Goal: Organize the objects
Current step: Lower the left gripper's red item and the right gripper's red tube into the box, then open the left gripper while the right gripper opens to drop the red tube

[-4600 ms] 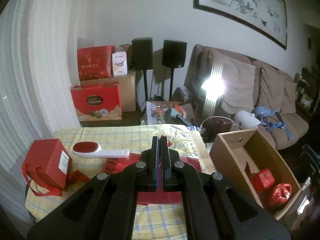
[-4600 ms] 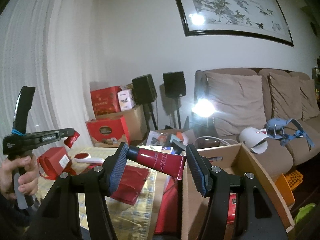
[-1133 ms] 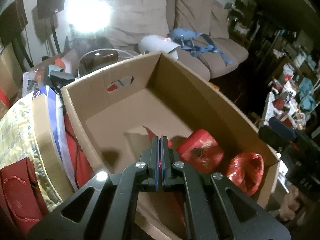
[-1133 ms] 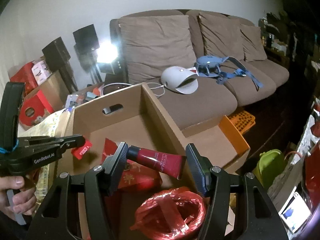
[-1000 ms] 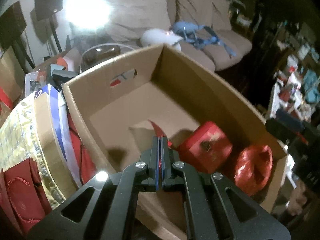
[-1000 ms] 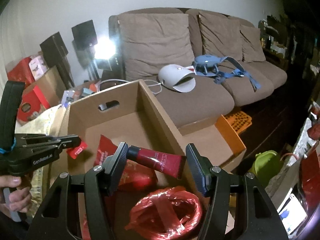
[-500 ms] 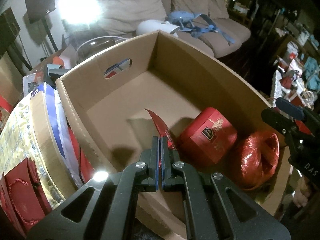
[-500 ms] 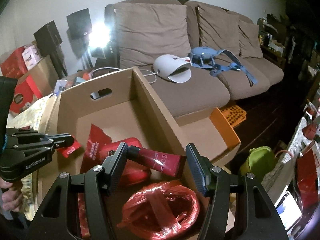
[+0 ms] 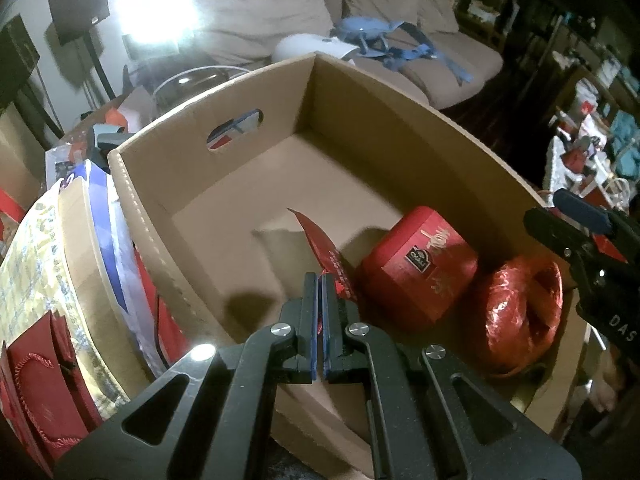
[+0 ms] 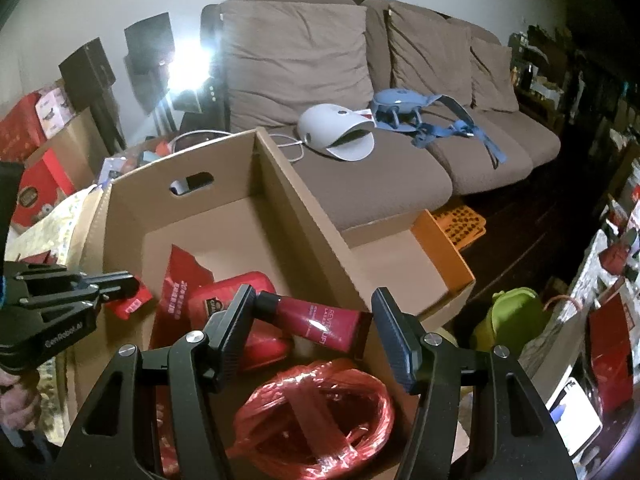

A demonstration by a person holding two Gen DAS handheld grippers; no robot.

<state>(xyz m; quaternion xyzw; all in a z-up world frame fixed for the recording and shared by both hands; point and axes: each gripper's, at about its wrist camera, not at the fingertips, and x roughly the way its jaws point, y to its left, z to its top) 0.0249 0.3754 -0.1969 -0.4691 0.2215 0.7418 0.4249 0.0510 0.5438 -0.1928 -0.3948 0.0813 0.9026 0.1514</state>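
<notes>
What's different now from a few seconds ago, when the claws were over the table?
Both claws swung from the checked table to above the cardboard box. The left claw stays shut on a small red packet; the right claw still holds the red tube. Nothing was let go. The red case and red coil lie inside as before.

Both wrist views over cardboard box

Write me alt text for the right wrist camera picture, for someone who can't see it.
The right gripper holds a dark red cosmetic tube crosswise over an open brown cardboard box. Inside lie a coil of shiny red ribbon and a rounded red case. At left, the left gripper pinches a small red packet; a brown sofa stands behind.
</notes>
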